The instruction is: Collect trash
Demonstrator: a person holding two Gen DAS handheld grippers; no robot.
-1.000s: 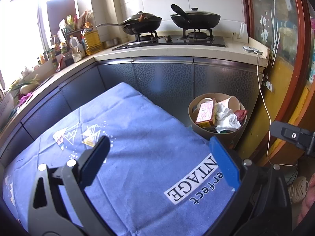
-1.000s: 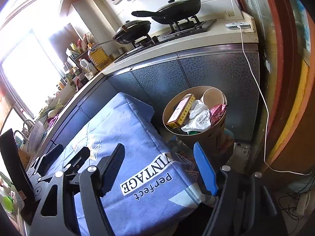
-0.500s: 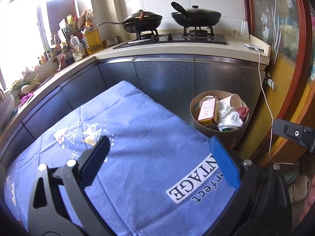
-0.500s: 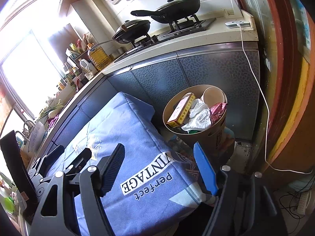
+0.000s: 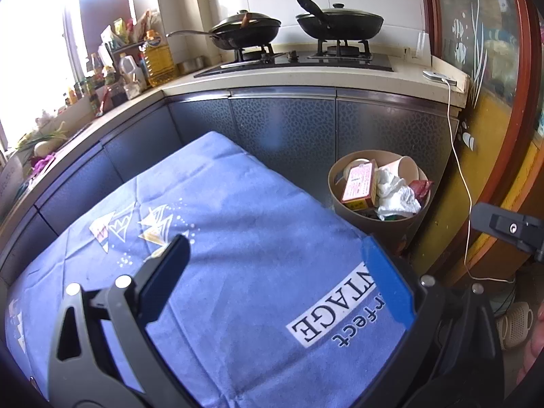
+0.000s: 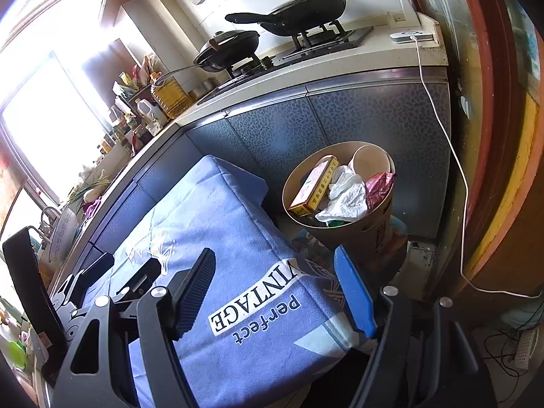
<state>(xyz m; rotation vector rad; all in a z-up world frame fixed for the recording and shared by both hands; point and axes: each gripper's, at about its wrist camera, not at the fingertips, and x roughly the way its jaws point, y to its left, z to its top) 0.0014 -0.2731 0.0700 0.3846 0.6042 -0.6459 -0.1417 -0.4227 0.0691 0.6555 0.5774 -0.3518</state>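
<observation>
While both grippers hover over the blue cloth [image 5: 238, 238], the brown trash bin [image 6: 353, 238] stands on the floor beside the cabinet.

Left gripper [image 5: 275, 255] and right gripper [image 6: 275, 278]: jaws spread wide, nothing between them. Bin contents: a pink-and-yellow box [image 6: 314, 185], crumpled white paper [image 6: 346, 199], a paper cup [image 6: 370, 161] and a red wrapper [image 6: 380, 183], heaped up to the rim.

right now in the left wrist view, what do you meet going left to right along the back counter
yellow oil bottle → long-handled pan → lidded black pan → small white device plugged into the white cable
</observation>
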